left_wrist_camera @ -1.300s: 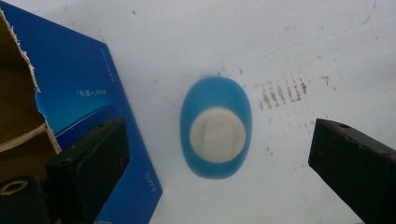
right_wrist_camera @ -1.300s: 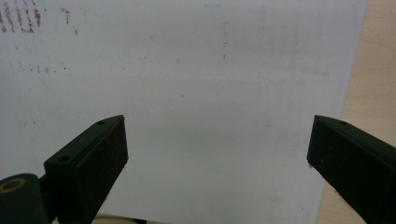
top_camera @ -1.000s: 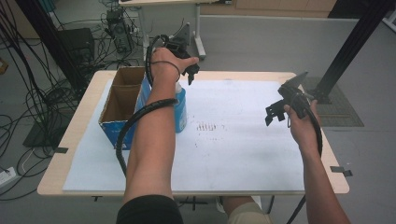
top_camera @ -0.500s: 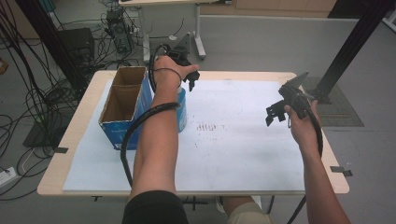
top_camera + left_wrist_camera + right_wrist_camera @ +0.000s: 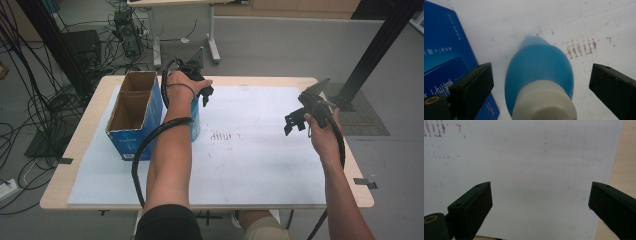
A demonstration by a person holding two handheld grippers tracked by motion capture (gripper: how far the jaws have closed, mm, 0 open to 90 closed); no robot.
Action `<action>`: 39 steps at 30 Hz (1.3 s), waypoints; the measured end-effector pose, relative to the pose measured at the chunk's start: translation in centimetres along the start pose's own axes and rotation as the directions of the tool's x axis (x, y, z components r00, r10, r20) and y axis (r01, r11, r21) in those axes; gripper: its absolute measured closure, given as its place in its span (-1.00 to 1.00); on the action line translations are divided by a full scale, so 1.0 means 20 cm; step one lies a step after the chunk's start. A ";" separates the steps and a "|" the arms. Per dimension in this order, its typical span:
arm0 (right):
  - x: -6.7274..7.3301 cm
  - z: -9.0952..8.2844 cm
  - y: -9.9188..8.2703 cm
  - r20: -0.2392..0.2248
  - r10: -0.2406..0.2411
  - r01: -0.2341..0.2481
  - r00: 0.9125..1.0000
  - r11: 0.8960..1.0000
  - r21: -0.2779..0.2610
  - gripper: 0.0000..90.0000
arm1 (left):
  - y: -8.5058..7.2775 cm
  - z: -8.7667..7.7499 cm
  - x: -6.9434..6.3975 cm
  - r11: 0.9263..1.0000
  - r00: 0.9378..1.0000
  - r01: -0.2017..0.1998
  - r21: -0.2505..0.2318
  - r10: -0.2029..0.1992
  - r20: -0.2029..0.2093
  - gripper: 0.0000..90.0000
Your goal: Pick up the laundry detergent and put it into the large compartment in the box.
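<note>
Blue bottle [image 5: 539,67] with a white cap stands by the cardboard box [image 5: 132,112] near the surface's far-left corner, between the released left gripper [image 5: 200,92], ungrasped. Right gripper [image 5: 300,117], released, holds nothing near the right edge.

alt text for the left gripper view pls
A blue bottle with a white cap stands between the open black jaws of the left gripper, seen from above. It stands on a stained white sheet, with a blue carton at the left.
</note>
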State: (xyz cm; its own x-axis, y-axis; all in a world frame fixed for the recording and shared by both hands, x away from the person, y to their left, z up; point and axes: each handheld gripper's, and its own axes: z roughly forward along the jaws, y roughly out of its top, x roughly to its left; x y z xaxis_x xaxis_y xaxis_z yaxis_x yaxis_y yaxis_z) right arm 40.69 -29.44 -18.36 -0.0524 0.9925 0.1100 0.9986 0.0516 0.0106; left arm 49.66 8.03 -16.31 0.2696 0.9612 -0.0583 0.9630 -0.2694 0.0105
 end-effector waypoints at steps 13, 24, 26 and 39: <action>0.00 0.00 0.00 -0.001 -0.007 0.007 1.000 1.000 -0.002 -0.88 | -0.01 0.04 0.00 1.000 1.000 0.000 -0.005 0.000 -0.004 -0.86; 0.00 0.01 0.00 -0.004 -0.010 0.010 1.000 1.000 0.000 -0.88 | -0.02 0.03 0.00 1.000 1.000 -0.002 -0.015 0.002 -0.003 -0.86; 0.01 0.01 0.00 -0.003 -0.012 0.012 1.000 1.000 -0.001 -0.88 | -0.02 0.03 0.00 1.000 1.000 -0.003 -0.015 0.003 -0.003 -0.87; 0.01 0.03 0.01 -0.006 -0.017 0.017 1.000 1.000 0.005 -0.88 | -0.02 0.03 0.00 1.000 1.000 -0.013 -0.014 0.013 -0.010 -0.87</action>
State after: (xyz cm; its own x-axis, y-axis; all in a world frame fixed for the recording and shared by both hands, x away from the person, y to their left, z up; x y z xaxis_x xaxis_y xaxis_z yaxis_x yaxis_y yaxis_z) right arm 40.92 -29.15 -18.83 -0.0690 0.9909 0.1156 0.9976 0.0685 0.0077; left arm 49.29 8.02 -16.94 0.2822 0.9582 -0.0478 0.9593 -0.2813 0.0255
